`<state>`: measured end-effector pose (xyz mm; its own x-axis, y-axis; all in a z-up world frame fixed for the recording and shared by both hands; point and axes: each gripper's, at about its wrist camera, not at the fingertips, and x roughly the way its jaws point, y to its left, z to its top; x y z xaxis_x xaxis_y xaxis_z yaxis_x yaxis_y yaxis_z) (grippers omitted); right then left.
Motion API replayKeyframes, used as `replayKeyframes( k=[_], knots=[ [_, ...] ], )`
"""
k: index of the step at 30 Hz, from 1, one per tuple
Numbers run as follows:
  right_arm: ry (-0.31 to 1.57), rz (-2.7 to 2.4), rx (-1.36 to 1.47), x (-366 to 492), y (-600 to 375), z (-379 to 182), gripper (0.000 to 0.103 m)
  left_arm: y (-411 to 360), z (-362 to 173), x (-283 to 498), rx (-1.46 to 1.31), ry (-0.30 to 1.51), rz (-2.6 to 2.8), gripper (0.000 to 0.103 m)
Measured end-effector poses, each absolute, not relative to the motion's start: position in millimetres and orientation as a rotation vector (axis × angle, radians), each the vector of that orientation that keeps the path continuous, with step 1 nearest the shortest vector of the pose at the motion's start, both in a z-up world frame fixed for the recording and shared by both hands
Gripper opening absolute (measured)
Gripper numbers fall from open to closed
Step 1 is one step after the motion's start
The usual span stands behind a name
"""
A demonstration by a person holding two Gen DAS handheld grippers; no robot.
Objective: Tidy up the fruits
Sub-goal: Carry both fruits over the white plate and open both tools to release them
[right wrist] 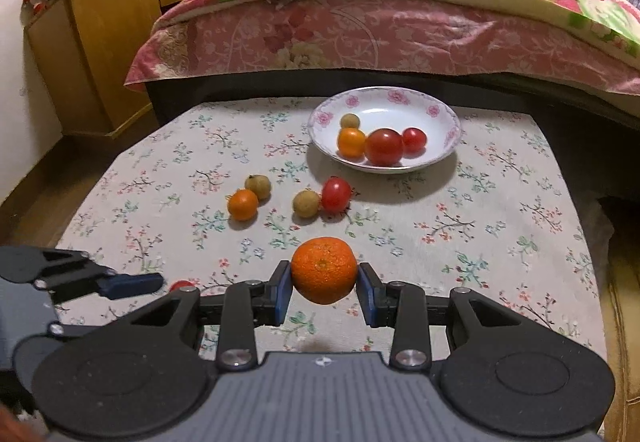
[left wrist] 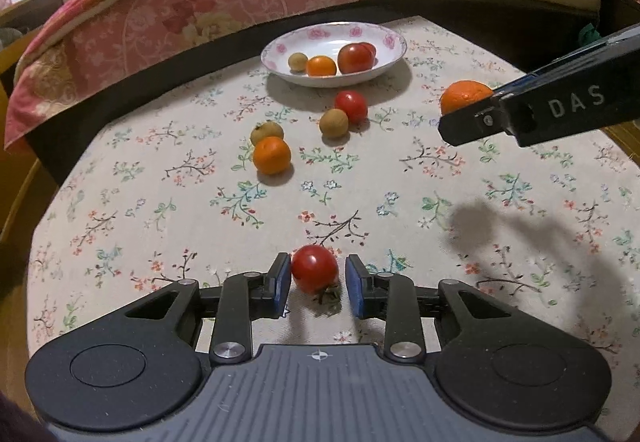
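Observation:
A white floral plate (left wrist: 390, 42) (right wrist: 448, 114) at the table's far side holds several fruits. My left gripper (left wrist: 318, 278) is low over the cloth with a red tomato (left wrist: 315, 268) between its blue pads; the left pad touches it, a small gap shows on the right. My right gripper (right wrist: 324, 282) is shut on a large orange (right wrist: 324, 269) and holds it above the table; it also shows in the left wrist view (left wrist: 464, 95). Loose on the cloth are a small orange (left wrist: 272, 155) (right wrist: 243, 204), two brown fruits (left wrist: 334, 123) (right wrist: 258, 187) and a tomato (left wrist: 351, 106) (right wrist: 336, 194).
A bed with pink floral bedding (left wrist: 224, 14) (right wrist: 360, 34) runs along the table's far edge. A wooden cabinet (right wrist: 100, 54) stands at the left. The flowered tablecloth (left wrist: 160, 202) (right wrist: 480, 234) covers the table. The left gripper shows at the right wrist view's lower left (right wrist: 132, 284).

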<state>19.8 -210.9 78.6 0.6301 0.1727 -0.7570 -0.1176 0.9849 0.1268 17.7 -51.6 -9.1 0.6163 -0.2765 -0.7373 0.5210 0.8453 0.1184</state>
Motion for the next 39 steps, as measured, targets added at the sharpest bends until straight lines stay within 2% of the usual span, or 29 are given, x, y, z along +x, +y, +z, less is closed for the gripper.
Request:
replayKeyframes(
  k=[7, 17, 29, 39],
  knots=[
    [0.908, 0.165, 0.064, 19, -208, 65, 0.035, -48, -15, 28, 0.295, 0.794, -0.491, 0.034],
    [0.905, 0.149, 0.088, 29, -214, 62, 0.035, -56, 2, 40, 0.233, 0.765, -0.519, 0.034],
    [0.849, 0.104, 0.095, 82, -235, 66, 0.035, -100, 31, 122, 0.212, 0.653, -0.523, 0.034],
    [0.826, 0.068, 0.068, 143, -263, 53, 0.035, -128, 19, 173, 0.239, 0.643, -0.532, 0.034]
  ],
)
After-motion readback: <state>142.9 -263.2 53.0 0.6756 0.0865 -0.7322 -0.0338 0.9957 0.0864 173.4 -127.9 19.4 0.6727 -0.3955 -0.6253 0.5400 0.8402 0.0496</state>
